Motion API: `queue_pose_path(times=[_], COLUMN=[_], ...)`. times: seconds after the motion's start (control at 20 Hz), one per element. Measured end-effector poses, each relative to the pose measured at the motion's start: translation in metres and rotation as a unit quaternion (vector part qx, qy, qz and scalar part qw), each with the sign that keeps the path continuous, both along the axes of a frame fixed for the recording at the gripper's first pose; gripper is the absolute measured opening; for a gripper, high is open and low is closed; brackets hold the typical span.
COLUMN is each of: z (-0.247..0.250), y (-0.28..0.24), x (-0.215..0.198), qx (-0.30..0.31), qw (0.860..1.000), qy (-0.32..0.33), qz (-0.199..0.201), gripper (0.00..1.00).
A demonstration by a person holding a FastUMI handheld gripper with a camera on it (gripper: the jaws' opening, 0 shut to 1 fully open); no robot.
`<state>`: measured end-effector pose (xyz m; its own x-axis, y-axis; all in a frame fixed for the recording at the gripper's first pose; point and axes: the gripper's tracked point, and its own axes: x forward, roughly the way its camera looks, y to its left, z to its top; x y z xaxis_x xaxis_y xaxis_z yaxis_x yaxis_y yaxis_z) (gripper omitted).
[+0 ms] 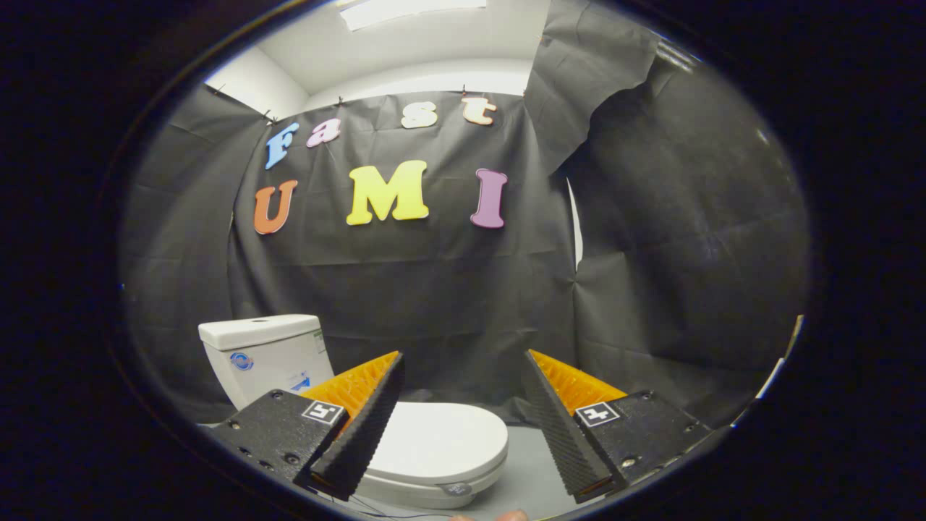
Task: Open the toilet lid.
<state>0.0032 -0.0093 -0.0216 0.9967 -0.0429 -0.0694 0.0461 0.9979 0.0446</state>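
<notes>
A white toilet stands low ahead of me, its tank [264, 354] to the left against the black cloth wall. The white lid [441, 441] lies flat and closed over the bowl, partly behind my left finger [362, 427]. My gripper [463, 365] is open, held above and in front of the toilet, with a wide gap and nothing between its fingers. The lid's front edge [499, 452] lies below that gap, nearer the left finger. My right finger [561, 423] stands apart from the toilet, to its right.
Black cloth walls [673, 253] close in the booth on all sides, with a narrow slit [575, 224] at a corner. Grey floor [532, 470] lies to the right of the bowl. A fingertip of the person [510, 515] peeks in below the fingers.
</notes>
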Motion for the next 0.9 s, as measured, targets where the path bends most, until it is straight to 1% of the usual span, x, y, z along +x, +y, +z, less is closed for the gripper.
queue_pose_path(times=[0.25,0.3,0.4,0.55,0.9], z=[-0.007,-0.011,-0.025,-0.042,-0.076], y=[-0.009,-0.008,-0.001,0.002,0.000], x=[0.001,0.001,0.001,0.002,-0.001], qx=[0.012,0.016,0.028,0.048,0.060], qw=[1.000,1.000,0.999,0.996,0.990], qy=[0.010,0.016,0.038,0.070,0.127], qz=[-0.014,-0.011,0.000,0.004,-0.007], gripper=[1.00,1.00,1.00,1.00,1.00])
